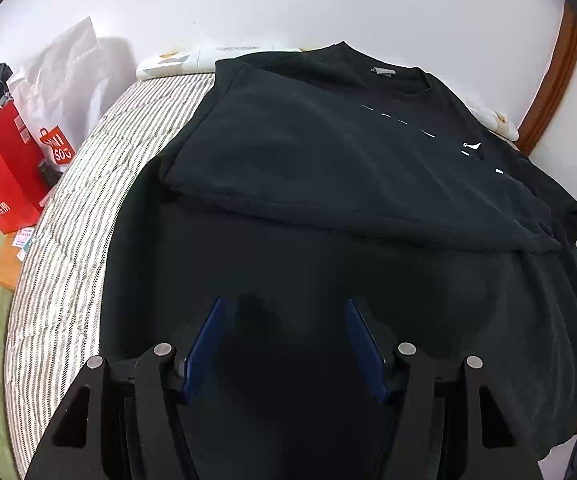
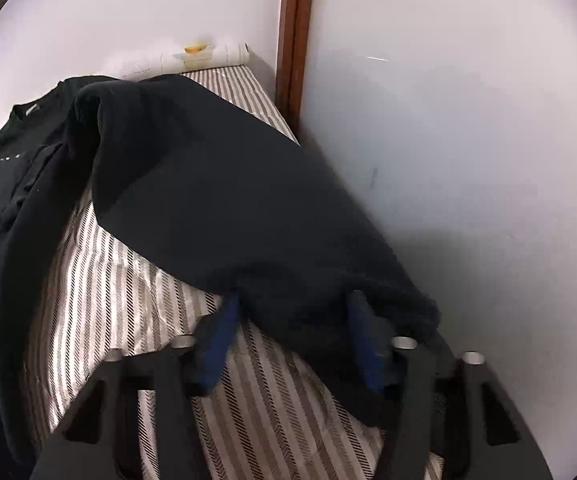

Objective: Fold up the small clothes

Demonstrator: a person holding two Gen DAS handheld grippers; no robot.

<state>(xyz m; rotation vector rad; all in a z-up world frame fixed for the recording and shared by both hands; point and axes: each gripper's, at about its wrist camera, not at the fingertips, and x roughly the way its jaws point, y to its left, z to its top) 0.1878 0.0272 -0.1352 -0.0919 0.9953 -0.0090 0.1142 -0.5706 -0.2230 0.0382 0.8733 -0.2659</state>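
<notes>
A black sweatshirt point(image 1: 328, 160) of soft matt knit cloth, faintly fuzzy at the sleeve cuff point(image 2: 368, 292), with flat white print across the chest; under it a striped bedcover point(image 1: 80, 208) of woven cloth, quilted and creased, catching a slight sheen in the right wrist view; the left gripper point(image 1: 284, 312) shows matt black plastic arms, smooth blue pads and brushed silvery metal pins; beside the bed a red paper bag point(image 1: 4, 176), smooth and faintly glossy, and a crinkled white bag point(image 1: 64, 64); painted matt white wall point(image 2: 468, 140); a door frame point(image 2: 294, 40) of varnished brown wood
</notes>
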